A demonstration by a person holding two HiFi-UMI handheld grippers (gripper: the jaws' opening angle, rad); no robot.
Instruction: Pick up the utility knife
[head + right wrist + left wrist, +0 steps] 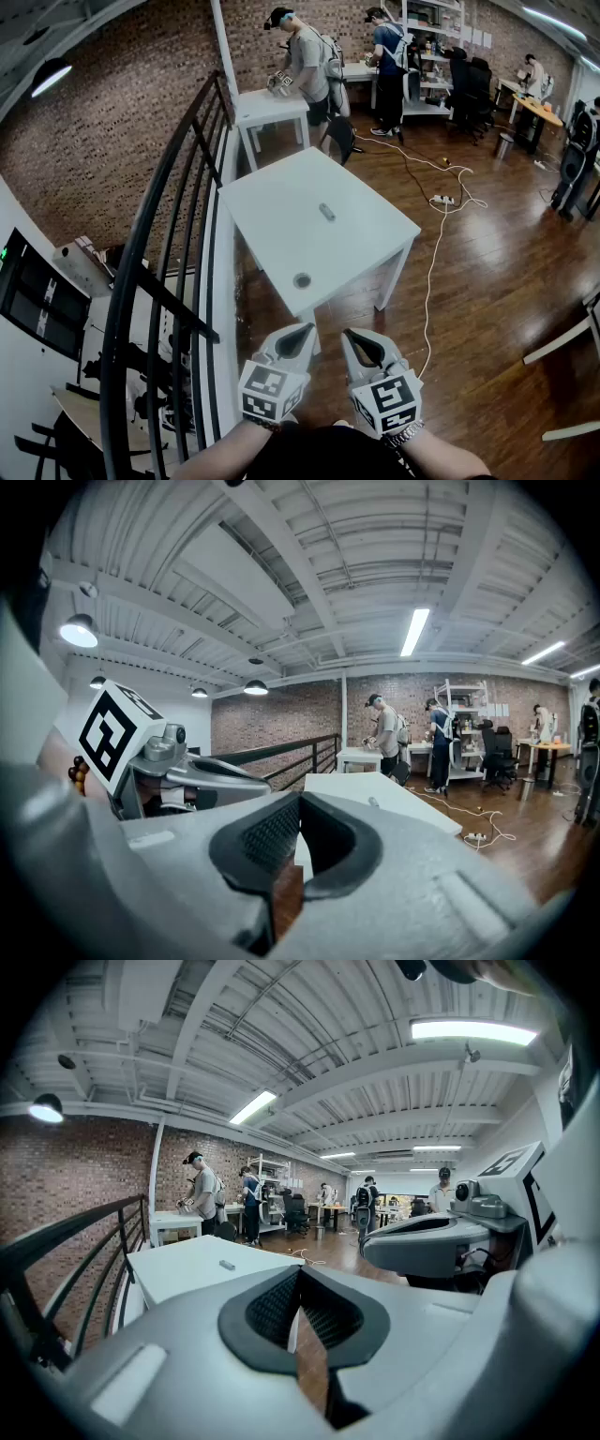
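The utility knife (326, 212) is a small grey bar lying near the middle of the white table (281, 187). It shows far off in the left gripper view (227, 1265) and the right gripper view (374, 802). My left gripper (298, 336) and right gripper (359, 342) hang side by side short of the table's near corner, well away from the knife. Both are shut with nothing between the pads, their tips meeting in the left gripper's own view (300, 1271) and the right gripper's own view (300, 797).
A round grommet hole (302, 280) sits near the table's near edge. A black railing (178, 187) runs along the left. A second white table (270, 105) with people working stands beyond. A power strip and cable (441, 200) lie on the wood floor to the right.
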